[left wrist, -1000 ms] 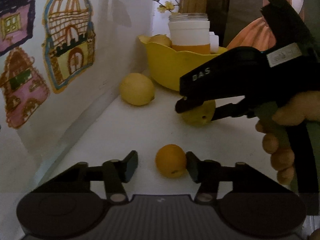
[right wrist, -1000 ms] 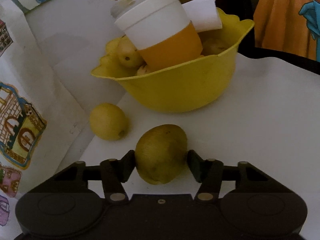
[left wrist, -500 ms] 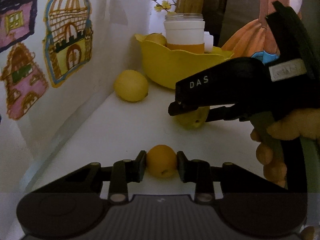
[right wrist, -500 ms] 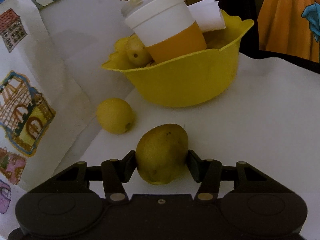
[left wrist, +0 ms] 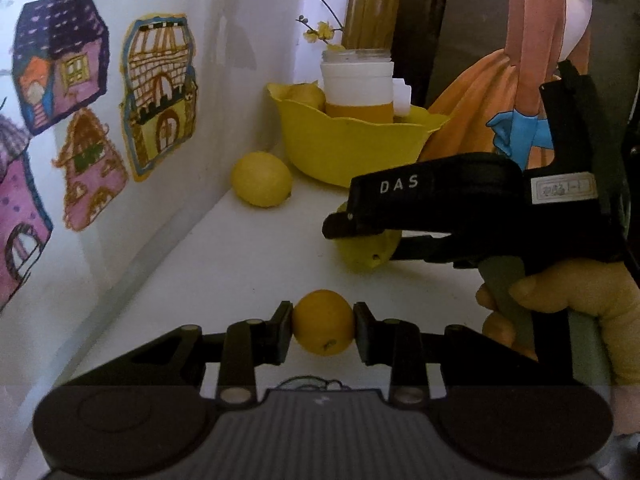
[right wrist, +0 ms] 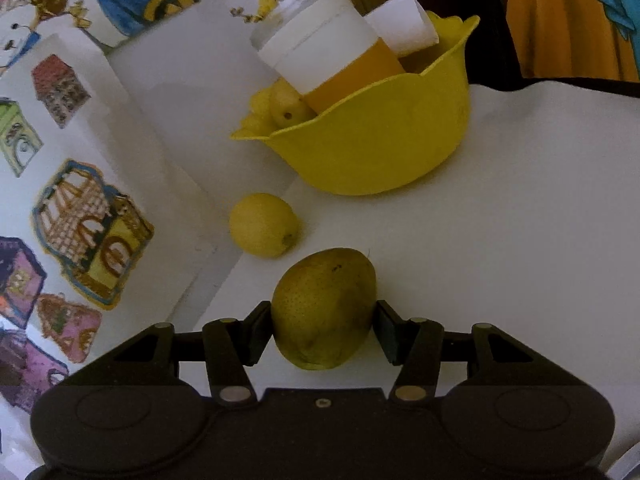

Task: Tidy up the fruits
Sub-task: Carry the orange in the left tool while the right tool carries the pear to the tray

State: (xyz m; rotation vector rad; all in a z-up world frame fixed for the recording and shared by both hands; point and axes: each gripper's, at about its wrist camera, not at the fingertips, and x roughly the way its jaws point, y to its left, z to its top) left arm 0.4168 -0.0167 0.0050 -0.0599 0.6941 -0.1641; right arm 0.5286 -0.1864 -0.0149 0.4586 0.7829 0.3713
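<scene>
My left gripper (left wrist: 322, 332) is shut on a small orange (left wrist: 322, 322), held just above the white table. My right gripper (right wrist: 322, 330) is shut on a yellow-green pear (right wrist: 324, 308) and holds it off the table; it shows in the left wrist view (left wrist: 370, 236) with the pear (left wrist: 368, 254) between its fingers. A lemon (left wrist: 262, 179) (right wrist: 263, 225) lies by the wall. Behind it stands a yellow bowl (left wrist: 348, 152) (right wrist: 376, 152) holding several yellow fruits.
A white and orange cup (left wrist: 357, 90) (right wrist: 332, 60) and a folded white paper (right wrist: 402, 24) stand in the bowl. A white wall with house drawings (left wrist: 160, 96) runs along the left. A person's hand (left wrist: 568, 304) holds the right gripper.
My left gripper has closed on the orange and lifted it a little. My right gripper, holding the pear, has risen above the table.
</scene>
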